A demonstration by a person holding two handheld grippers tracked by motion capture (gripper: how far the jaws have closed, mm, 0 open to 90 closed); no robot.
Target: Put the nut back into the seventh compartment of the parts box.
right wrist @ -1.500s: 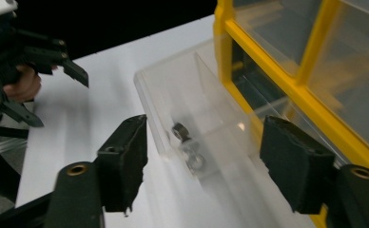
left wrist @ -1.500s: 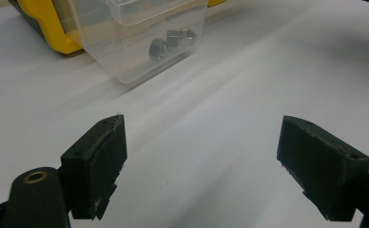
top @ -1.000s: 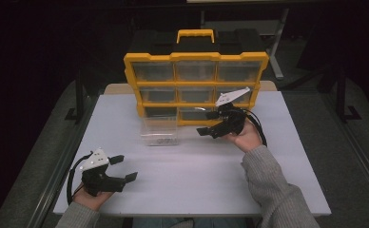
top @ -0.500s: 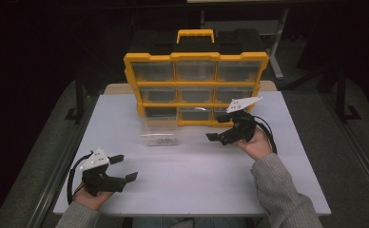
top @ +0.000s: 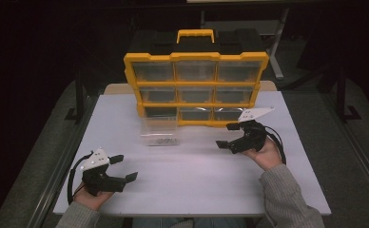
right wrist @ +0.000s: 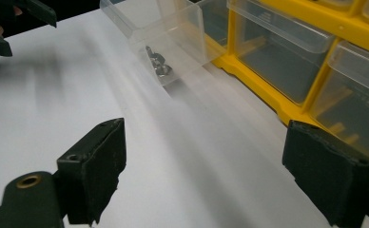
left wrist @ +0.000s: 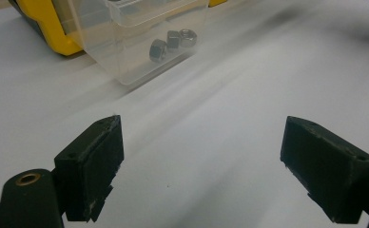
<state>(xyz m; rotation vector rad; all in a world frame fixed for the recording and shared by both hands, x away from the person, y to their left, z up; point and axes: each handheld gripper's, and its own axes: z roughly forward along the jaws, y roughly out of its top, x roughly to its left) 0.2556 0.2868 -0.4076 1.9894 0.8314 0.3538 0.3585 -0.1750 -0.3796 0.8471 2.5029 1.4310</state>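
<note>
Clear drawer (top: 160,131) with nuts (left wrist: 172,42) sits on table (top: 197,180), out of yellow organizer (top: 197,90), well ahead of both fingers. Right gripper (top: 231,137) fingers apart, just been opening, empty. Left gripper (top: 124,168) fingers apart, empty. Risk: off-centre grip on slick wall tips drawer, spilling nuts.

Ahead of your left gripper (top: 123,167) a drawer (top: 160,132) holding nuts (left wrist: 172,42) sits on the table (top: 197,175), before the organizer (top: 197,88); your right gripper (top: 228,135) hovers just right of it.

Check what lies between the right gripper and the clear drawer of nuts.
Nothing: bare white table runs from the right gripper to the clear drawer, in the right gripper view.
</note>
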